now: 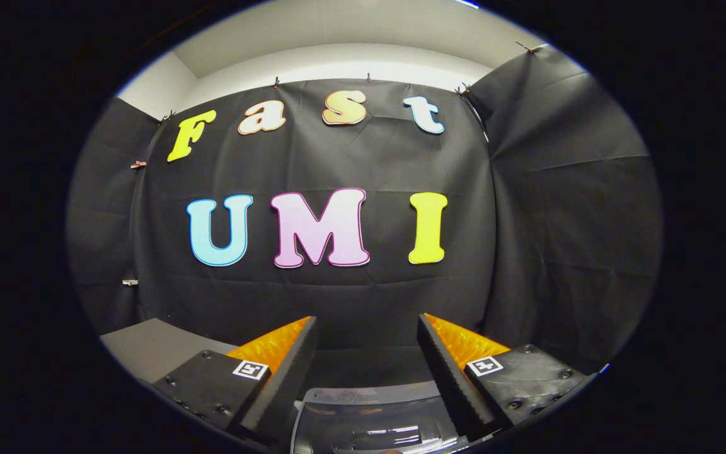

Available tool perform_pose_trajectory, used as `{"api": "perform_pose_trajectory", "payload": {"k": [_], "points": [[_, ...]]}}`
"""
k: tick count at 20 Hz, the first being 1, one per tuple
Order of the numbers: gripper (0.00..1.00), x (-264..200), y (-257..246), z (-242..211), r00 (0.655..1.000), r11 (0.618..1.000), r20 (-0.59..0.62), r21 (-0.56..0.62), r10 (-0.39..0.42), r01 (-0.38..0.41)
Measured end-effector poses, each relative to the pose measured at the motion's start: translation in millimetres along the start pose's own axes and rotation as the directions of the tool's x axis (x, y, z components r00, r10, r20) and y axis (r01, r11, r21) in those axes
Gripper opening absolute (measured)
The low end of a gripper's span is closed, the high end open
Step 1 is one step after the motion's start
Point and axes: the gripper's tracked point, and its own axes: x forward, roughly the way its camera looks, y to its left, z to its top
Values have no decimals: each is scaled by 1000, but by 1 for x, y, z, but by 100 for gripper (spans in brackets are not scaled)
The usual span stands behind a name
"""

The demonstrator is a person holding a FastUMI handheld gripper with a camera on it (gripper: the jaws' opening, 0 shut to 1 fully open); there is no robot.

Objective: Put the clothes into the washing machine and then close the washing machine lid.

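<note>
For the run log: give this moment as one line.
gripper: open, holding nothing | washer lid: grey, glossy, low between the fingers | clothes: none seen | table: grey, beside one finger | stage: unclear

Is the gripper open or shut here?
Open. The gripper has its fingers spread wide, nothing between them; the washing machine lid lies below the gap.

Dim, sharp fisheye view; glare streaks on the lid [375,429].
</note>
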Motion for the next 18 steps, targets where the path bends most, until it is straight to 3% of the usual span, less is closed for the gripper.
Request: {"api": "perform_pose_trajectory", "payload": {"k": [18], "points": [[98,2,0,9,999,999,38,-32,-7,9]]}}
